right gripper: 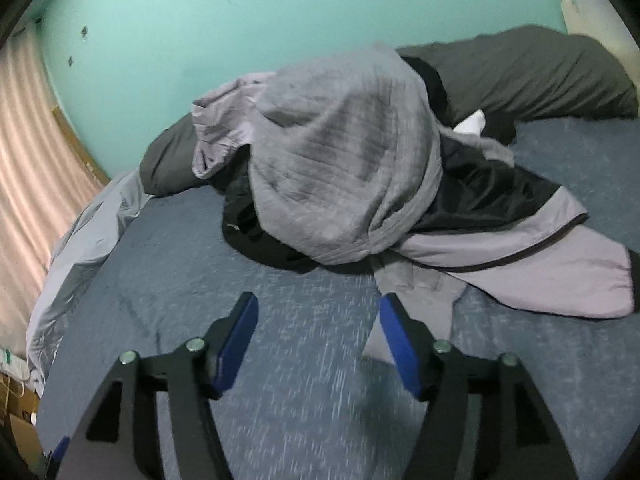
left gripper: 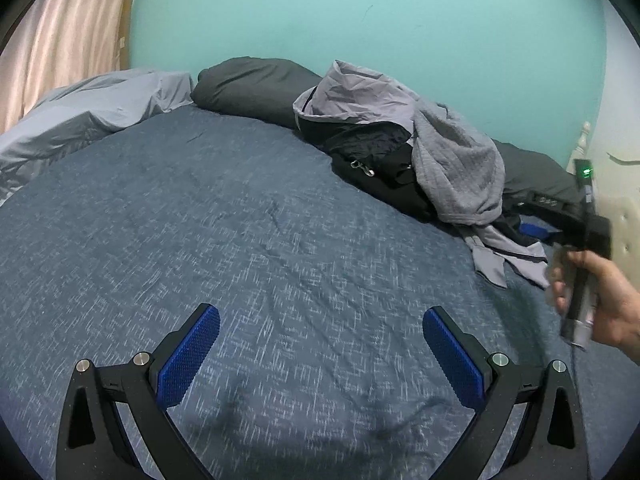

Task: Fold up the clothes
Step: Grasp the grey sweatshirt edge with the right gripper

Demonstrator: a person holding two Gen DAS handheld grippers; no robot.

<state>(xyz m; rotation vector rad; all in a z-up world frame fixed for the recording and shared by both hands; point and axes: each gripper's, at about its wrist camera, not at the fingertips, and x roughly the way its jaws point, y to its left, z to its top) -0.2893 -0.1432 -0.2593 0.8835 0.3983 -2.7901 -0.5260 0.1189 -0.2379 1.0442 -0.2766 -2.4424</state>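
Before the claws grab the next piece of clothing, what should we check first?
1. Left claw open, nothing between the pads: ok.
2. Right claw open, holding nothing: ok.
3. Clothes pile in front of right claw: ok.
4. Grey knit top lying on top, free to lift: ok.
5. Bare blue bedspread to fold on: ok.
6. Garments untangled underneath: cannot tell.

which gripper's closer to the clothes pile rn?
Right. The right gripper hangs open just short of the clothes pile, one finger at its front edge. The left gripper is open over bare bedspread, well off to the side.
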